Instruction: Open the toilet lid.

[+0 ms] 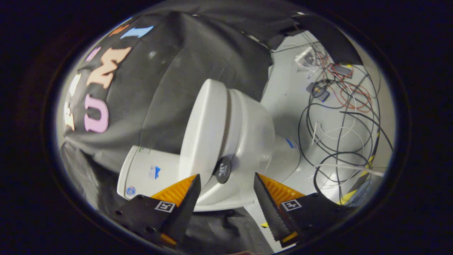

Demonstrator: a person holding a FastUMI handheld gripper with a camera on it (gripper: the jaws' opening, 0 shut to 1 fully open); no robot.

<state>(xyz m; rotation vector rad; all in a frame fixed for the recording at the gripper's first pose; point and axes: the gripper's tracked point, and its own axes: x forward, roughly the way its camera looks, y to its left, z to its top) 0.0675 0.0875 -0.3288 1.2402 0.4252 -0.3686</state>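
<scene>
The view is rolled on its side, so the white toilet (247,134) lies sideways just ahead of the fingers. Its lid (203,127) rests against the bowl with a thin dark gap along their seam. A round black tab (223,170) sits on the lid's rim at that seam. The tank (148,171) stands behind the lid. My gripper (226,176) is open. The black tab and the rim are between the two fingertips, and neither finger visibly presses on them.
The black cloth wall hangs behind the toilet and tank. On the white floor (290,95) beyond the bowl lies a tangle of black, white and red cables (339,117) with small electronic boxes. Yellow-black tape (364,173) marks the floor beside the right finger.
</scene>
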